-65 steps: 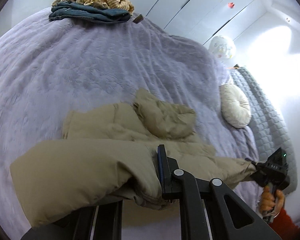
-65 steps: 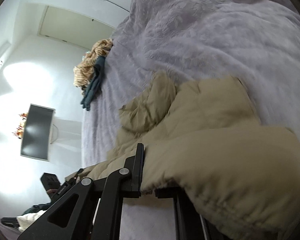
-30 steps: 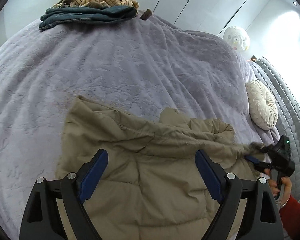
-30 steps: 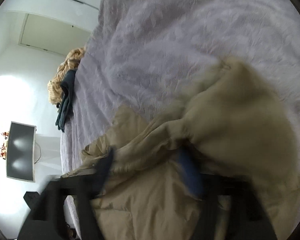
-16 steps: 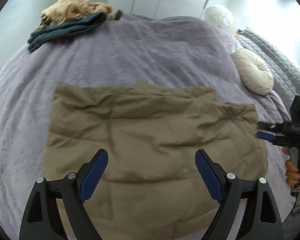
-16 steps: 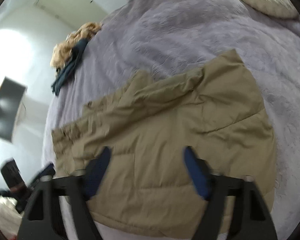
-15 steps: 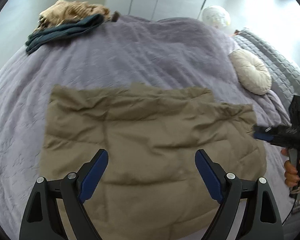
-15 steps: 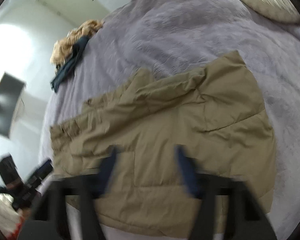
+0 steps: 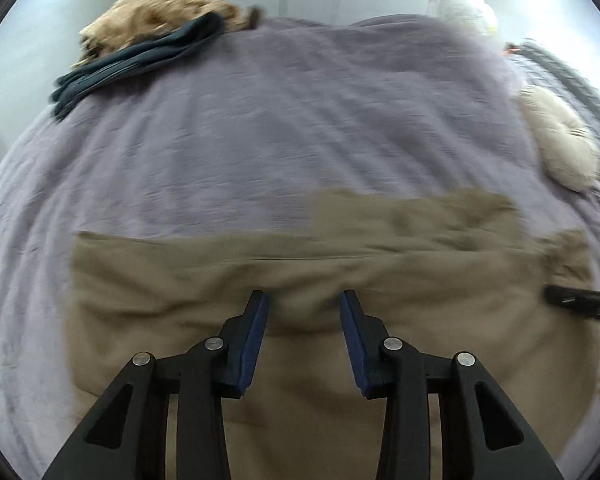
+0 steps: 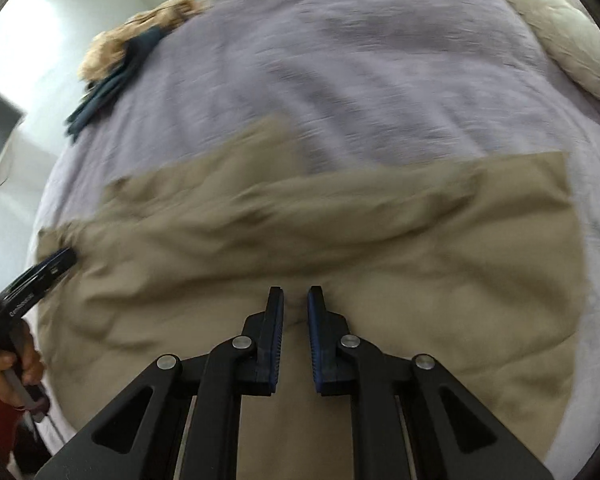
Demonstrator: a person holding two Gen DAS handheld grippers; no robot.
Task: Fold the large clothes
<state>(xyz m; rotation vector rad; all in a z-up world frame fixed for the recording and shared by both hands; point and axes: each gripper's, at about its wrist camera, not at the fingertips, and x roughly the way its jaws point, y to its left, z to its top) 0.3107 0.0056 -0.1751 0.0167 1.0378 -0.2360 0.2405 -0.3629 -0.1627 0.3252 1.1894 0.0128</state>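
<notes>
**Q:** Lavender bedspread [image 9: 284, 128] fills both views; where does the garment lie on it?

**A:** The tan padded jacket [image 9: 380, 280] lies spread flat across the near part of the bed, its far edge running roughly straight. A second earlier it was bunched and partly lifted; the flat panel is new, so one fold looks laid down.

**Q:** What are the two tools doing?

**A:** The left gripper [image 9: 303, 300] hangs over the jacket's middle with its jaws closing. They had stood wide half a second before. A hump of fabric rises between the pads, though blur hides whether they press on it yet. The right gripper [image 10: 296, 294] is closing too and is nearly shut; a small pucker of cloth sits in the narrow gap (contact cannot be confirmed).

**Q:** What does that imply for the task?

**A:** Probably both tools are taking fresh pinches for the next fold. A shallow pinch on slick padded fabric could slip.

**Q:** Anything else on the bed?

**A:** A pile of clothes [image 9: 148, 44] at the far corner and a round cushion [image 9: 560, 140] to the right, both well apart from the jacket.
</notes>
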